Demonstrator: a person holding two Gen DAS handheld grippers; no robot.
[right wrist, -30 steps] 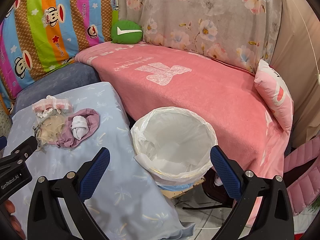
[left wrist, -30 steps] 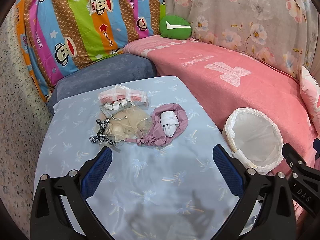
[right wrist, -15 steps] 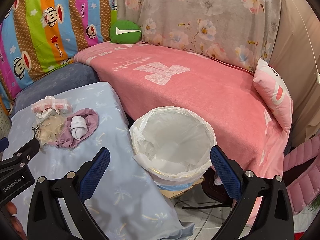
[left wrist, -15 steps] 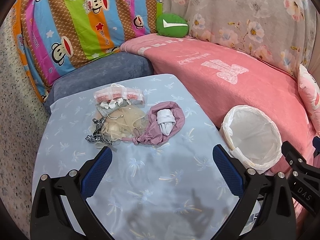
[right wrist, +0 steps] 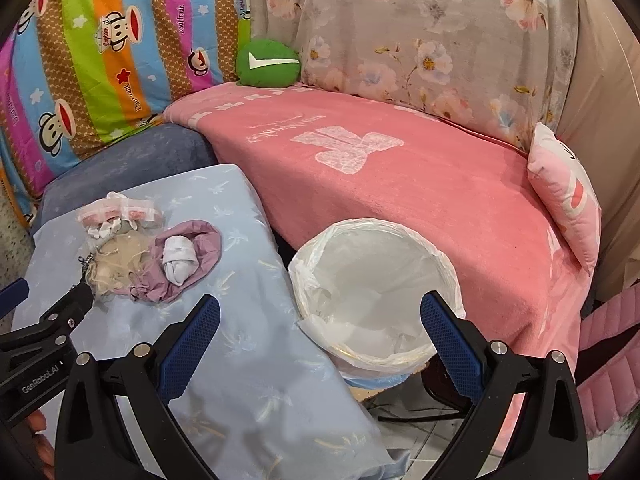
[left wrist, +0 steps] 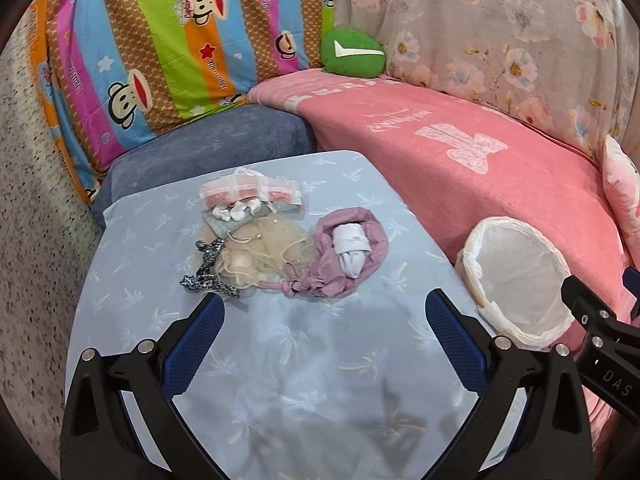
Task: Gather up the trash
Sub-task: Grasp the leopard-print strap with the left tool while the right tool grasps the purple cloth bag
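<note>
Trash lies in one cluster toward the far side of the table (left wrist: 280, 360), which carries a pale blue cloth with a palm print. Your left tool (left wrist: 322, 336) hovers over the near part of that cloth with both blue-padded fingers (left wrist: 194, 344) spread wide and nothing between them. The cluster sits just beyond those fingertips. It consists of a crumpled purple bag (left wrist: 348, 258) with a white wad (left wrist: 352, 246) resting in its folds, a beige net pouch (left wrist: 256, 252) touching the bag's left side, a black-and-white patterned ribbon (left wrist: 208, 270) at the pouch's near left edge, and a clear packet with pink contents (left wrist: 250, 194) at the far end.

Your right tool (right wrist: 320, 334) is likewise released, fingers wide apart and gripping nothing. It hangs above the near rim of the white-lined bin (right wrist: 376, 292), which stands just beside the table's right edge, between the table and the pink-covered sofa (right wrist: 400, 184). From the right wrist view the trash cluster is well apart from the right tool, off to its left. A green cushion (right wrist: 268, 64) rests at the sofa's back corner and a pink pillow (right wrist: 568, 196) at its right end.
</note>
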